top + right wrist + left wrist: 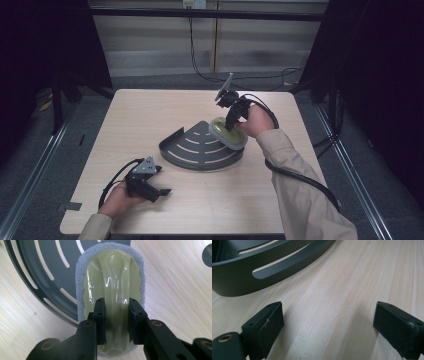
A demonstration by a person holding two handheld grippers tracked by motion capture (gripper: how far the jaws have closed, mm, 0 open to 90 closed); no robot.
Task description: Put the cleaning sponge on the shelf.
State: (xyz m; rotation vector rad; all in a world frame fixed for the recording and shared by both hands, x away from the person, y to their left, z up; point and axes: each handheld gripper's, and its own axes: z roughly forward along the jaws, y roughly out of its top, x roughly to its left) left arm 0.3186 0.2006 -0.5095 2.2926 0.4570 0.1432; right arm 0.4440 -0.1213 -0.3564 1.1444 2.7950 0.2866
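Observation:
A dark grey quarter-round slotted tray [195, 147] lies in the middle of the wooden table. Over its right edge hangs an oval scrubber [227, 132] with a pale yellow-green handle and a grey sponge rim. My right gripper [233, 120] is shut on that handle; in the right gripper view the two black fingers [100, 315] clamp the raised ridge of the scrubber [112, 285], above the tray's [37, 270] rim. My left gripper [161, 191] rests low at the front left, jaws wide apart over bare wood [328, 322], with the tray's curved wall [262, 270] beyond it.
The table's front edge [200, 232] runs just below the left hand. Black cables trail from both grippers, and more hang over the floor behind the table [240, 77]. Dark frame posts stand at both sides.

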